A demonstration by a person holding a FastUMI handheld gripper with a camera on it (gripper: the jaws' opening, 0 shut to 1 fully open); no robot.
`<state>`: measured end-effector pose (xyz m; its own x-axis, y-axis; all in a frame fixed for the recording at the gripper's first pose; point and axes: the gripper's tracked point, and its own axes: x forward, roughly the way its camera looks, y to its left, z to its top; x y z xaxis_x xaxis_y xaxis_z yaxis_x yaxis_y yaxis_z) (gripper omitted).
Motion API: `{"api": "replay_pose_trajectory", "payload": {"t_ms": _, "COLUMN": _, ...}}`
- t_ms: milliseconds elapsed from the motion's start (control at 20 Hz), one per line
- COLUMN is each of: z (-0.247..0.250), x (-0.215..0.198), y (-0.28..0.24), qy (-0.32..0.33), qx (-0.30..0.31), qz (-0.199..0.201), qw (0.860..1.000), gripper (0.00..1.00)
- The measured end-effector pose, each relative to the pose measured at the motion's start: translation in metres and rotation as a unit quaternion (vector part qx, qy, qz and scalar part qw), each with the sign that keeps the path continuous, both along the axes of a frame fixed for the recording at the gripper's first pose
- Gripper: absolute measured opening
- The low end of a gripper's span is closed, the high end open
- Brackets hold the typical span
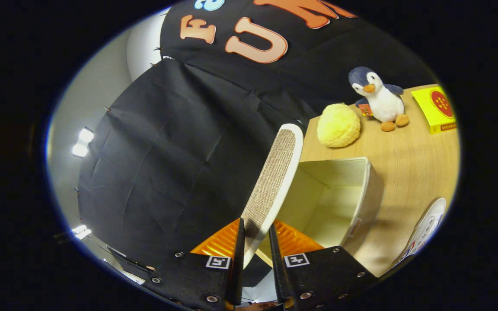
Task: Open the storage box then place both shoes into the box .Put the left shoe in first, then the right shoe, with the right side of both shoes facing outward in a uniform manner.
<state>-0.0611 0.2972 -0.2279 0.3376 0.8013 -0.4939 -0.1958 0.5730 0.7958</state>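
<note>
The gripper (255, 235) has its fingers pinching a shoe (273, 177) by one end, each finger pressing on a side, so the shoe stands up ahead of them with its ribbed tan sole and pale rim facing the camera. The shoe hangs above the near left edge of the box (363, 190), which sits open on the worktop (413, 164) just beyond the fingers; its pale inside walls and floor are bare, with nothing lying in it. The box's right wall carries a small handle near its lower edge. A second shoe (426, 231), white with some coloured marking, lies on the worktop to the right of the box and apart from it. Further back on the worktop a round yellow plush (339, 125) rests beyond the box, a penguin toy (378, 98) stands just beside the plush to its right, and a yellow carton (435, 109) with a red disc lies near the penguin, further right.
</note>
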Motion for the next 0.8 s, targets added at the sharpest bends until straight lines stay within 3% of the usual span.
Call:
{"api": "replay_pose_trajectory", "payload": {"t_ms": 300, "z": 0.014, "x": 0.014, "y": 0.052, "qy": -0.002, "qx": 0.005, "qz": 0.014, "qw": 1.000, "gripper": 0.17}}
{"api": "replay_pose_trajectory", "payload": {"t_ms": 800, "z": 0.010, "x": 0.022, "y": 0.132, "qy": -0.012, "qx": -0.023, "qz": 0.045, "qw": 0.999, "gripper": 0.17}}
